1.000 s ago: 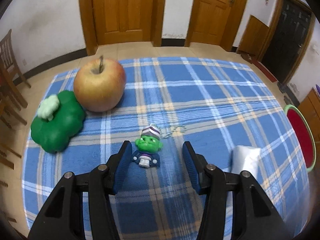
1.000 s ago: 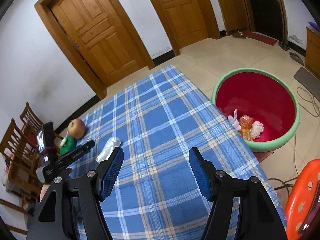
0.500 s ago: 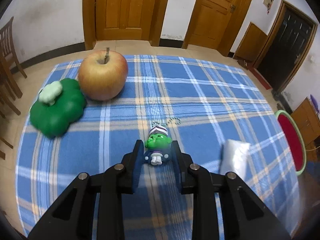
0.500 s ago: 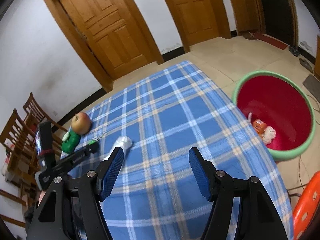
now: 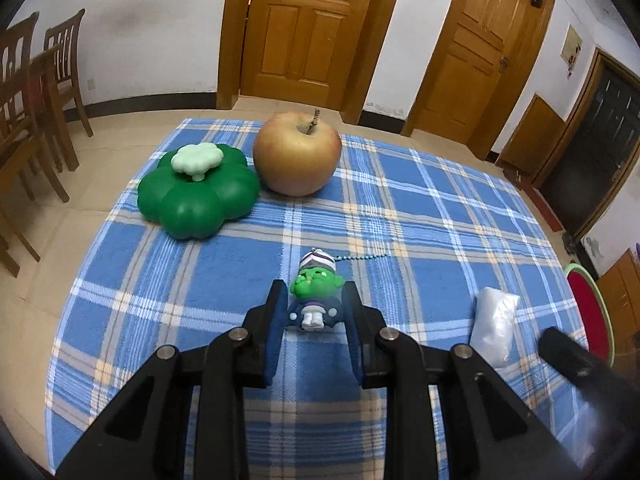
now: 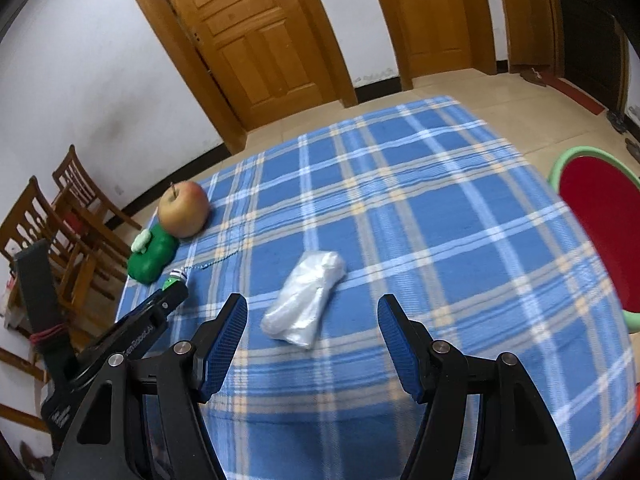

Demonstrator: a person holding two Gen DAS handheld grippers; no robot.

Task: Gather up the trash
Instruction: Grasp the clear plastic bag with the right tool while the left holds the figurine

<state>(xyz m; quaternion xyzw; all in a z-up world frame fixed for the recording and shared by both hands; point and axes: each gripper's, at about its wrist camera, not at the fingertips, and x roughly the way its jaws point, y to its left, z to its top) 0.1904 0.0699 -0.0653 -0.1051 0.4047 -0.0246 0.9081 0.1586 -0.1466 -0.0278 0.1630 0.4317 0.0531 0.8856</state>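
- We are over a table under a blue plaid cloth [image 5: 400, 208], in a room with white walls, wooden doors [image 5: 304, 28] and tiled floor; wooden chairs [image 5: 36, 92] stand off the table's far left corner.
- Our left gripper [image 5: 314, 312] is clamped on a small green-faced figurine [image 5: 316, 296] with a striped cap; the blue pads press its sides, and its bead chain [image 5: 360, 258] trails on the cloth to the right.
- Beyond the figurine sit an apple [image 5: 298, 154], stem up, and just to its left a green clover-shaped toy [image 5: 196, 196] with a pale green knob on top; the two look to be touching or nearly so.
- Our right gripper [image 6: 312, 340] has its jaws standing apart with nothing between the pads, hovering over the cloth.
- A crumpled clear plastic bag [image 6: 306, 298], the trash here, lies flat on the cloth just ahead of the right gripper's fingers, roughly centred on the gap between them but not touched.
- In the left wrist view the same bag shows as a white wad to the right of the left gripper, near the table's right edge.
- A red basin with a green rim [image 6: 560, 168] stands beside the table on the right, below its level; we cannot see what it holds from here.
- In the right wrist view the left gripper comes in from the lower left, with the figurine's cap peeking out at its tip.
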